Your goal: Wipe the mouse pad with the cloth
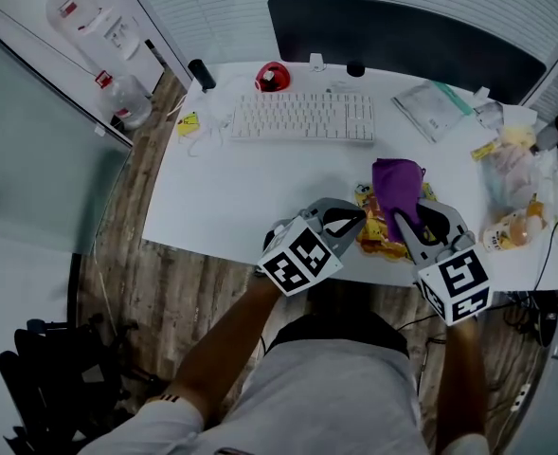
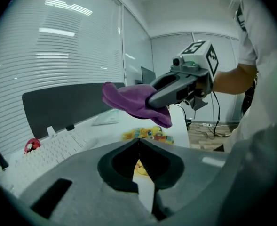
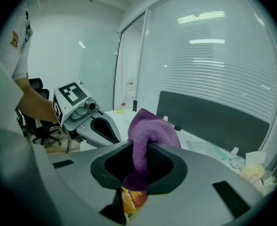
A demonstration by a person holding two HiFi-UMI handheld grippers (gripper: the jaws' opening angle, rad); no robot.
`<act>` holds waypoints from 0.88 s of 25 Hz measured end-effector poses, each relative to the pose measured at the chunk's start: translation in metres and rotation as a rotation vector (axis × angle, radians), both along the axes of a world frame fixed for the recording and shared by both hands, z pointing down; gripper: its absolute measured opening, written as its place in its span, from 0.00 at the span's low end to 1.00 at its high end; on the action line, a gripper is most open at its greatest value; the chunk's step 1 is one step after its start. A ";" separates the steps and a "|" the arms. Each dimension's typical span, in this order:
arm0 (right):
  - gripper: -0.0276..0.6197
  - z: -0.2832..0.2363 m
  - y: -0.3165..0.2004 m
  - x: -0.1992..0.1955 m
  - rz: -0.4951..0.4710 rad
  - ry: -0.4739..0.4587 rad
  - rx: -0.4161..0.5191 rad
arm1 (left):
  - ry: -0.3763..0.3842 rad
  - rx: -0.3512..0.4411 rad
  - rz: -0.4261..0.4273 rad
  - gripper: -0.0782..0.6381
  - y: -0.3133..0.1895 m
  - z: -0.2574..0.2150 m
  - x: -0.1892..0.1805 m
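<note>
Clamped on a fold of the purple cloth (image 3: 149, 128), the right gripper (image 3: 140, 150) was held just above the near edge of the white desk (image 1: 217, 192), with most of the cloth bunched beyond its jaws and a short tail hanging below them. Just to its left the left gripper (image 1: 351, 221) was seen with its jaws pressed together and nothing between them. Directly beneath the cloth lay a yellow printed sheet (image 1: 377, 239); whether this was the mouse pad or a wrapper could not be told, and no other pad could be picked out. Farther out and to the left a white keyboard (image 1: 302, 118) was set, and beyond it a dark upright panel (image 1: 402, 36) closed off the desk.

Trouble could be expected from the grip: only a narrow fold was pinched, so the cloth might be pulled free once dragged across a surface. Being light and close to the edge, the yellow sheet might be swept off if it was not pinned down by the empty gripper.
</note>
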State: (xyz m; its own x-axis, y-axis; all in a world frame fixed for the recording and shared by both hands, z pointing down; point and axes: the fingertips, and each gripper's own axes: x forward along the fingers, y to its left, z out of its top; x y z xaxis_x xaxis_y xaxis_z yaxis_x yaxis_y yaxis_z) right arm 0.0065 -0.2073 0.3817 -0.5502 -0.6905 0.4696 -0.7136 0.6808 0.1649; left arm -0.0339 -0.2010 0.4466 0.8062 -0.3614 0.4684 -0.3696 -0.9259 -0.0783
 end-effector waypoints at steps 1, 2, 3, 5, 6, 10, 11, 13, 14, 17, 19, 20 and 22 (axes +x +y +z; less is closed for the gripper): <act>0.15 0.006 -0.002 -0.001 -0.007 0.020 -0.017 | -0.023 -0.013 0.002 0.13 0.000 0.007 0.001; 0.15 0.012 -0.004 -0.001 -0.016 0.039 -0.033 | -0.045 -0.023 0.003 0.13 0.000 0.013 0.001; 0.15 0.018 -0.006 -0.002 -0.025 0.057 -0.048 | -0.065 -0.032 0.004 0.13 -0.001 0.019 0.002; 0.15 0.031 -0.009 -0.004 -0.047 0.093 -0.077 | -0.102 -0.052 0.005 0.13 -0.002 0.029 0.005; 0.15 0.036 -0.010 -0.004 -0.056 0.107 -0.091 | -0.120 -0.062 0.003 0.13 -0.003 0.034 0.006; 0.15 0.054 -0.014 -0.008 -0.086 0.139 -0.136 | -0.174 -0.094 -0.008 0.13 -0.005 0.050 0.011; 0.15 0.057 -0.015 -0.009 -0.091 0.148 -0.143 | -0.187 -0.099 -0.010 0.13 -0.005 0.054 0.011; 0.15 0.064 -0.019 -0.010 -0.104 0.170 -0.152 | -0.213 -0.105 -0.016 0.13 -0.007 0.060 0.013; 0.15 0.068 -0.020 -0.010 -0.112 0.183 -0.158 | -0.226 -0.109 -0.018 0.13 -0.007 0.063 0.013; 0.15 0.081 -0.023 -0.013 -0.145 0.226 -0.182 | -0.270 -0.116 -0.014 0.13 -0.008 0.072 0.015; 0.15 0.089 -0.026 -0.016 -0.174 0.255 -0.194 | -0.300 -0.124 -0.010 0.13 -0.008 0.079 0.015; 0.15 0.092 -0.028 -0.018 -0.190 0.271 -0.200 | -0.312 -0.129 -0.008 0.13 -0.009 0.082 0.016; 0.15 0.101 -0.031 -0.020 -0.215 0.298 -0.221 | -0.333 -0.143 0.000 0.13 -0.009 0.088 0.017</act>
State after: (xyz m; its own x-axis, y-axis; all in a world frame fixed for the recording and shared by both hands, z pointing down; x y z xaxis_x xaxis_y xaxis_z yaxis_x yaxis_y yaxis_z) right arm -0.0131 -0.2383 0.4831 -0.4887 -0.4398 0.7535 -0.4945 0.8511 0.1761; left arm -0.0166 -0.2100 0.5346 0.6009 -0.2739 0.7509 -0.3460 -0.9360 -0.0645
